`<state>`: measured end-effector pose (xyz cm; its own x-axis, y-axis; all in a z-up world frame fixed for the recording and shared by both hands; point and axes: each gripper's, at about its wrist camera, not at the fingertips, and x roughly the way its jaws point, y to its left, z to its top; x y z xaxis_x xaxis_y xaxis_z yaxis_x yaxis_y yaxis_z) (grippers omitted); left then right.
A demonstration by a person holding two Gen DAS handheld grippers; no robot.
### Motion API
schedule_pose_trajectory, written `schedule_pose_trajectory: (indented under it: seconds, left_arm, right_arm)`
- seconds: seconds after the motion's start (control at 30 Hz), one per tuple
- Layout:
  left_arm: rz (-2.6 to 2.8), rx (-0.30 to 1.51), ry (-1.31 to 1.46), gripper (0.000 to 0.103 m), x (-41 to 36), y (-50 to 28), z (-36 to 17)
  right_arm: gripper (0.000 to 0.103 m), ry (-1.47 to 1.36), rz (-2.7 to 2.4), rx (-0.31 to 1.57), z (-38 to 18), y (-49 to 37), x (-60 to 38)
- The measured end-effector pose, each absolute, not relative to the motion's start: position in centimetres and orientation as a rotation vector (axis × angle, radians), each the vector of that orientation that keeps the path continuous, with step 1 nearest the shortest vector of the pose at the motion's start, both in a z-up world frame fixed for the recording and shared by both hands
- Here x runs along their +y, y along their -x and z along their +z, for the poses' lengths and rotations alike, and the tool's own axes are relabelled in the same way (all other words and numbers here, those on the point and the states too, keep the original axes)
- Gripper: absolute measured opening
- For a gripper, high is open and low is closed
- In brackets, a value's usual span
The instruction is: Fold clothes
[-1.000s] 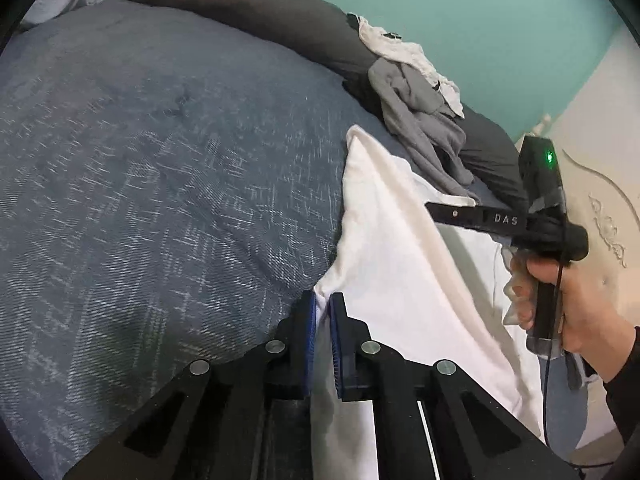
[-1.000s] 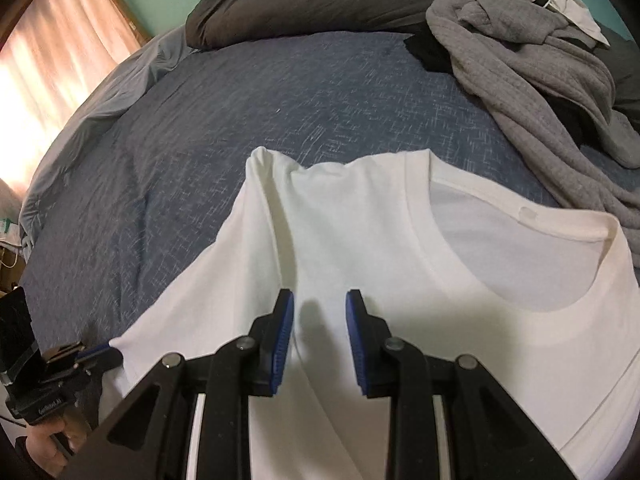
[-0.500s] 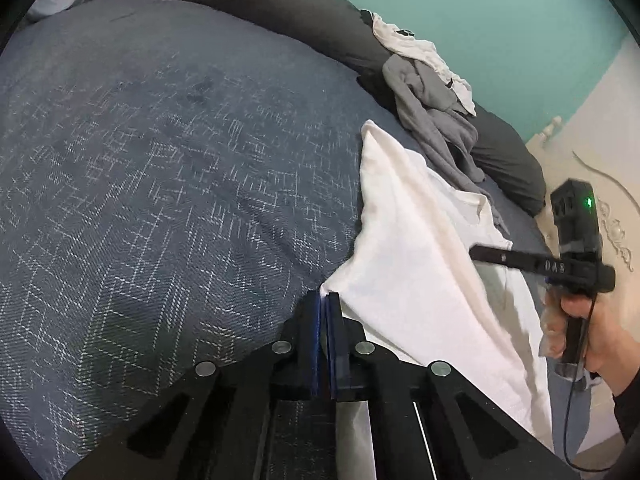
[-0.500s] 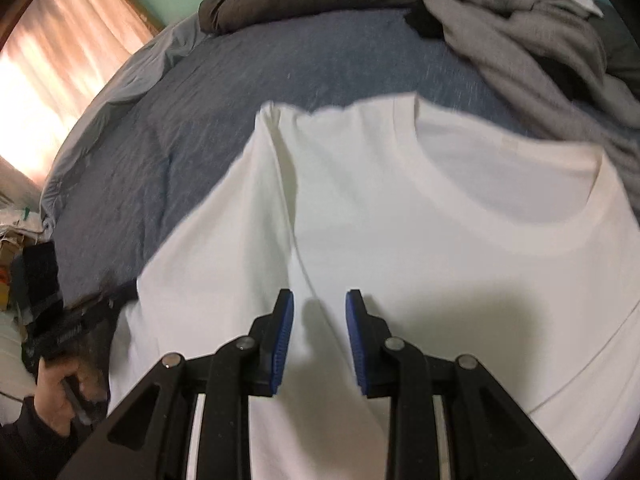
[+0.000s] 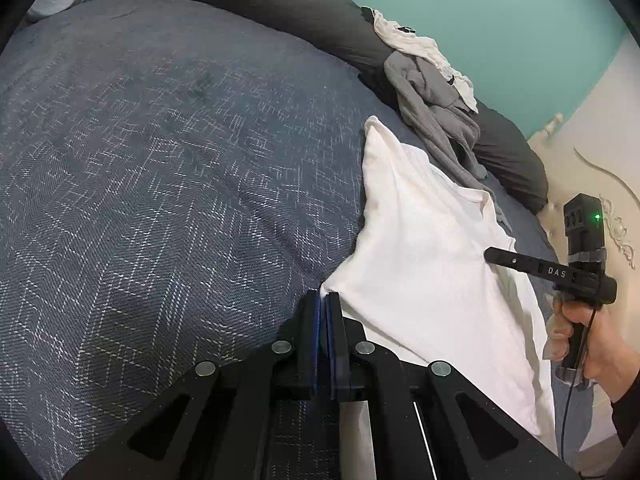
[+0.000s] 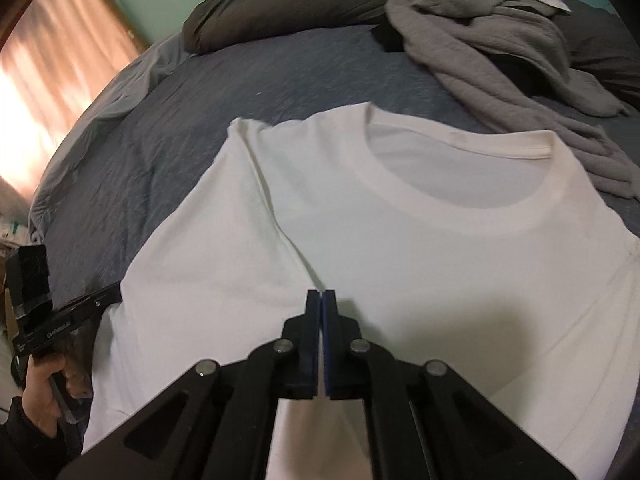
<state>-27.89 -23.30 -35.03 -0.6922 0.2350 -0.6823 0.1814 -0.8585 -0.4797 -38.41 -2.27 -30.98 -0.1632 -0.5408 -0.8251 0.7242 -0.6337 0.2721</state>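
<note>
A white T-shirt (image 6: pixel 420 240) lies front up on the dark blue bedspread (image 5: pixel 160 184), collar toward the pillows. It also shows in the left wrist view (image 5: pixel 420 248). My left gripper (image 5: pixel 323 300) is shut on the corner of the shirt's left sleeve edge. My right gripper (image 6: pixel 321 298) is shut on the shirt at the sleeve seam, where a fold runs up to the shoulder. The left gripper shows at the far left of the right wrist view (image 6: pixel 108 296), and the right gripper shows at the right of the left wrist view (image 5: pixel 490 256).
A grey sweatshirt (image 6: pixel 500 40) and a white garment (image 5: pixel 416 48) are heaped by the dark grey pillows (image 6: pixel 280 4) at the head of the bed. A teal wall (image 5: pixel 500 12) and a cream headboard (image 5: pixel 592 168) lie beyond. A lit curtain (image 6: pixel 48 80) is at left.
Both grippers have closed: the left on the sleeve corner, the right on the shirt at the sleeve seam. The right gripper moved down toward the cloth.
</note>
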Motion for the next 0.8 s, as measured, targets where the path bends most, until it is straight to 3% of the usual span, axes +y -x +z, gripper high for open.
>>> schedule_pose_trajectory:
  seconds: [0.23, 0.63, 0.7, 0.8]
  left_arm:
    - [2.741, -0.821, 1.224, 0.003, -23.3, 28.0, -35.2]
    - [2.732, -0.825, 1.232, 0.003, -23.4, 28.1, -35.3]
    - [2.729, -0.828, 1.233, 0.003, -23.4, 28.1, -35.3]
    - [2.725, -0.832, 1.235, 0.003, -23.5, 28.1, -35.3]
  right_arm:
    - [0.001, -1.256, -1.914, 0.229, -31.6, 38.3, -2.1]
    - [0.002, -1.283, -1.975, 0.05, -30.4, 38.9, 2.2]
    - [0.005, -1.292, -1.989, 0.02, -30.0, 38.4, 4.0]
    - [0.029, -1.321, -2.023, -0.055, -29.5, 37.2, 8.0]
